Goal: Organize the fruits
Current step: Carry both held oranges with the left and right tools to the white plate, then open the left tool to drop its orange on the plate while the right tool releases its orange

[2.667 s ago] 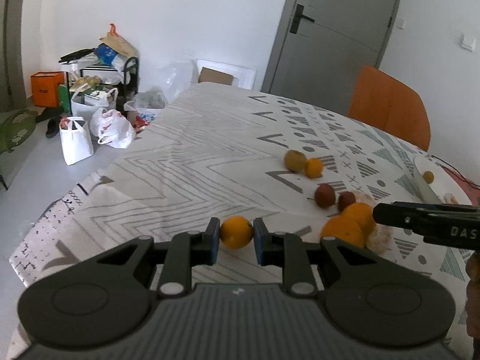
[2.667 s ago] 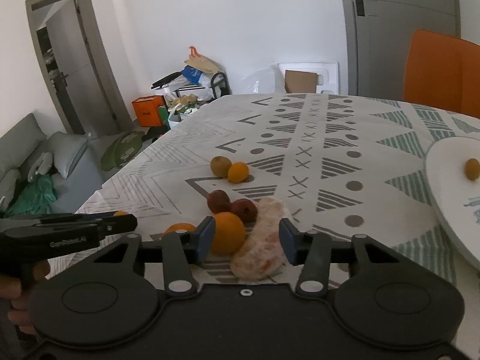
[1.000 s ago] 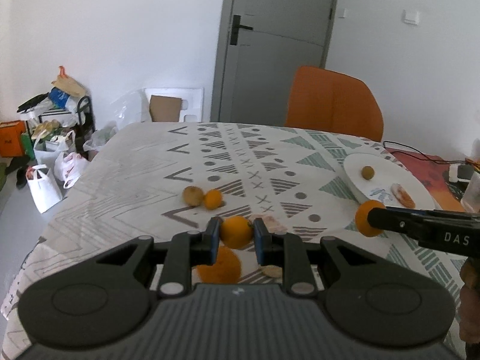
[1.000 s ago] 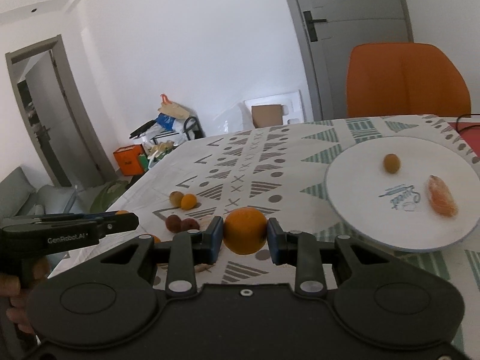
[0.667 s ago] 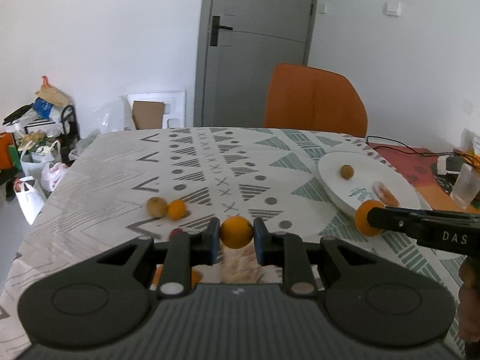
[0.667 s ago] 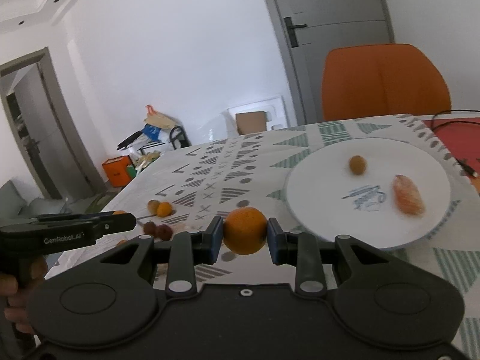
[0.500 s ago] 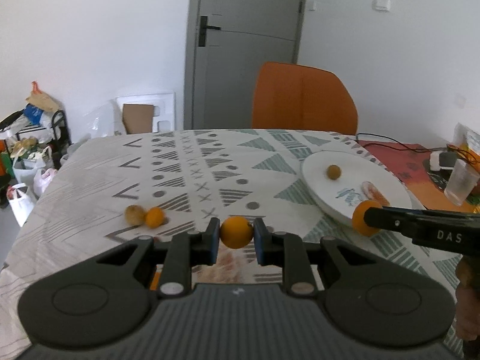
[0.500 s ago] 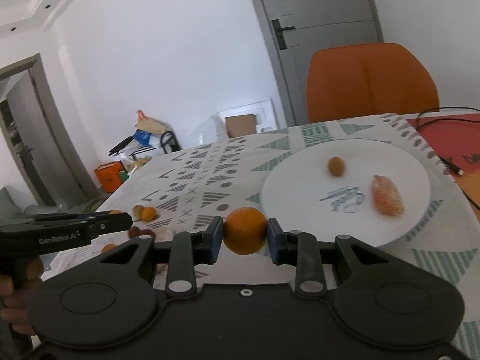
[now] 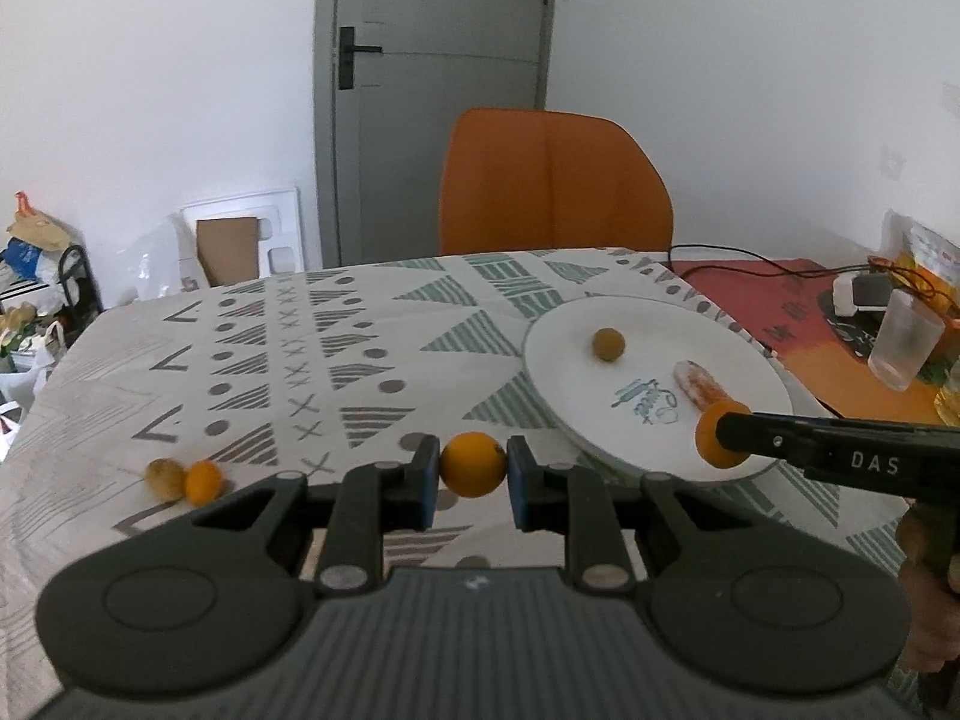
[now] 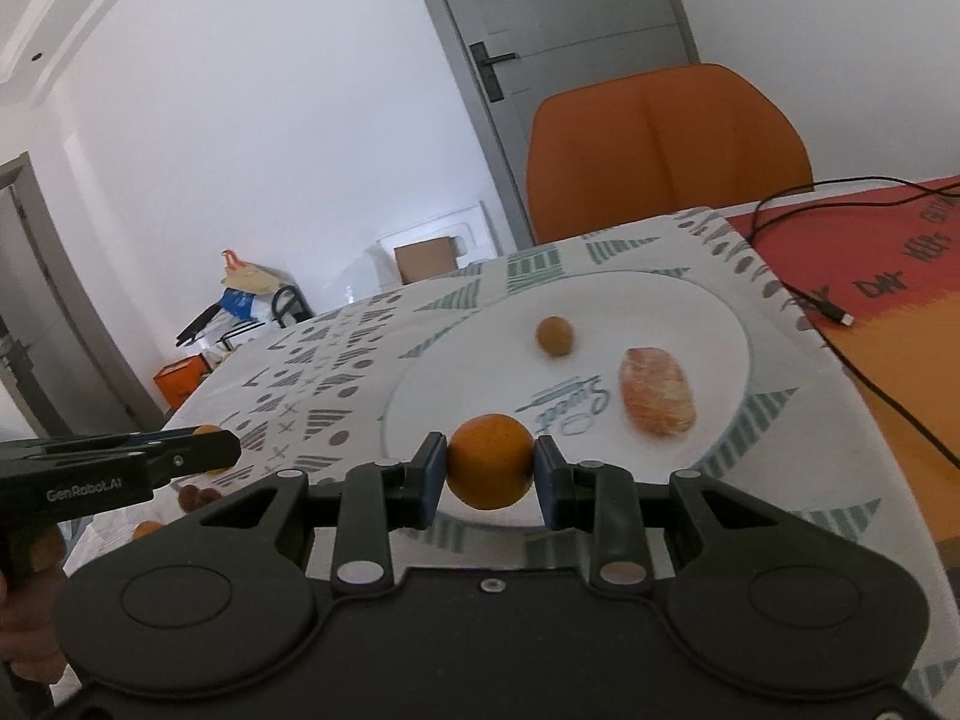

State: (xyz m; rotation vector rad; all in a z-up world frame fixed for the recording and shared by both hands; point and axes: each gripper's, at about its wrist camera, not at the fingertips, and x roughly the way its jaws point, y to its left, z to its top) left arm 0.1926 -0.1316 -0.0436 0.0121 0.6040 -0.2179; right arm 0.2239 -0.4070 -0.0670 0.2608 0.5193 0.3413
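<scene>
My left gripper (image 9: 472,473) is shut on a small orange (image 9: 473,464) and holds it above the tablecloth, left of the white plate (image 9: 576,420). My right gripper (image 10: 491,473) is shut on a larger orange (image 10: 491,461) over the near edge of the plate (image 10: 456,354). It also shows in the left wrist view (image 9: 714,441) at the plate's near rim. On the plate lie a small brown fruit (image 10: 554,335) and a peeled citrus piece (image 10: 657,398). A brown fruit (image 9: 164,479) and a small orange (image 9: 203,482) lie on the cloth at left.
An orange chair (image 9: 552,186) stands behind the table. A red mat with a cable (image 10: 852,276) and a glass (image 9: 905,347) lie right of the plate. Dark fruits (image 10: 195,497) lie on the cloth by the left gripper. Bags clutter the floor at left (image 9: 24,276).
Both grippers have swung right with their oranges. The plate has come nearer and more central in both views, and the right orange now hangs over its near edge.
</scene>
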